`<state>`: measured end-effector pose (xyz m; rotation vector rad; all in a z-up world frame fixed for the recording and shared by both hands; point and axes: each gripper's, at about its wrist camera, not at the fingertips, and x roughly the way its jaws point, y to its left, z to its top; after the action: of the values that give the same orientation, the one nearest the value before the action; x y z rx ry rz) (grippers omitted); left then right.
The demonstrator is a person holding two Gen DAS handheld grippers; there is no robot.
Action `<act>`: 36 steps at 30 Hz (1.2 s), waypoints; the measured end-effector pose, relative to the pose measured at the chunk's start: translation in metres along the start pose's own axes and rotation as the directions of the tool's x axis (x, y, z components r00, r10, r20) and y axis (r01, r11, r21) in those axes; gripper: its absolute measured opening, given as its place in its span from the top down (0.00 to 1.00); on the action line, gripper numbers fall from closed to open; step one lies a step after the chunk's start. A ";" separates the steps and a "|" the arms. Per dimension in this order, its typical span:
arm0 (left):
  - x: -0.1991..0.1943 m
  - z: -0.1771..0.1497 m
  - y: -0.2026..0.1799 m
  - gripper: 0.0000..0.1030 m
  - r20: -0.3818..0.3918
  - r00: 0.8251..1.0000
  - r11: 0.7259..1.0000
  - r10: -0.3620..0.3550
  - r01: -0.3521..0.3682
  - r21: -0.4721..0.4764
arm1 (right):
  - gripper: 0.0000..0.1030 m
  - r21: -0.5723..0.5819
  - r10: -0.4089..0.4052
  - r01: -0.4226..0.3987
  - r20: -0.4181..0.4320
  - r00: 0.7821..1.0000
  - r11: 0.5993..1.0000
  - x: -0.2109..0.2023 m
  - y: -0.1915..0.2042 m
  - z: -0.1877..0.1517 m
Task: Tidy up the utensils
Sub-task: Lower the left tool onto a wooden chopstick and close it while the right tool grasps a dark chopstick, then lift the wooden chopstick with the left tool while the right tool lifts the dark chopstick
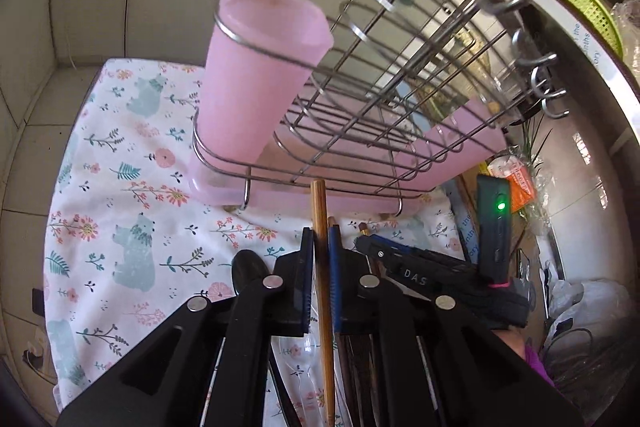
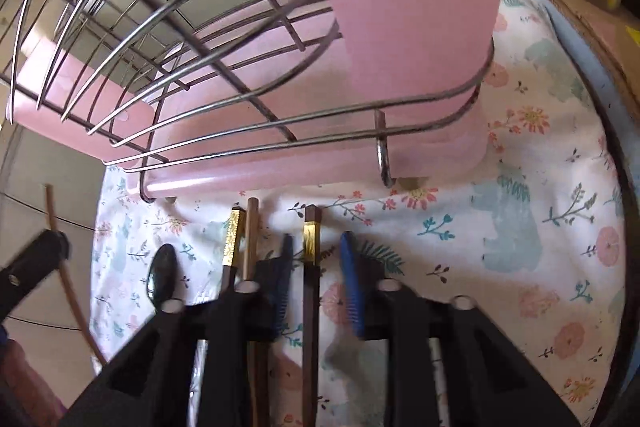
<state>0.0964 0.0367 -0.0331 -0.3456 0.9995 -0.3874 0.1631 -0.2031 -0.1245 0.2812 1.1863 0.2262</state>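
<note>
My left gripper point(image 1: 321, 239) is shut on a light wooden chopstick point(image 1: 321, 227) and holds it upright in front of the wire dish rack point(image 1: 360, 99). A pink utensil cup point(image 1: 256, 75) hangs in the rack's left corner. My right gripper point(image 2: 318, 247) is open low over the cloth, its blue pads on either side of a dark chopstick with a gold band point(image 2: 310, 267). Another gold-banded chopstick point(image 2: 234, 239), a plain wooden one point(image 2: 251, 239) and a black spoon point(image 2: 162, 273) lie to its left. The pink cup point(image 2: 416, 7) stands just ahead.
A floral cloth point(image 1: 132, 187) covers the table. The rack sits on a pink drip tray point(image 2: 256, 167). The right gripper's body point(image 1: 440, 279) shows in the left wrist view. A green basket point(image 1: 588, 11) and bags lie at the far right. Tiled walls stand behind.
</note>
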 end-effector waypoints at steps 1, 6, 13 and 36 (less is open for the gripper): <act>-0.006 0.000 0.000 0.94 0.016 1.000 1.000 0.000 0.000 0.005 | 0.94 0.017 0.013 -0.013 0.010 1.000 1.000 -0.003 -0.002 -0.002; -0.033 -0.006 -0.001 0.94 0.071 0.997 1.000 -0.012 0.012 0.004 | 0.94 0.012 0.063 -0.064 0.094 0.994 0.998 -0.034 0.006 -0.018; -0.076 -0.005 -0.019 0.94 0.215 0.976 0.999 -0.026 0.020 0.032 | 0.94 -0.053 0.123 -0.112 0.314 0.941 0.992 -0.120 0.022 -0.039; -0.215 0.120 -0.071 0.94 0.639 0.769 0.990 0.016 -0.102 0.098 | 0.94 -0.138 0.149 -0.058 0.863 0.482 0.989 -0.316 0.016 0.059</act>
<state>0.0843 0.0866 0.2182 -0.2975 0.3065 -0.2430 0.1037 -0.2942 0.1781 0.3300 0.1089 0.1985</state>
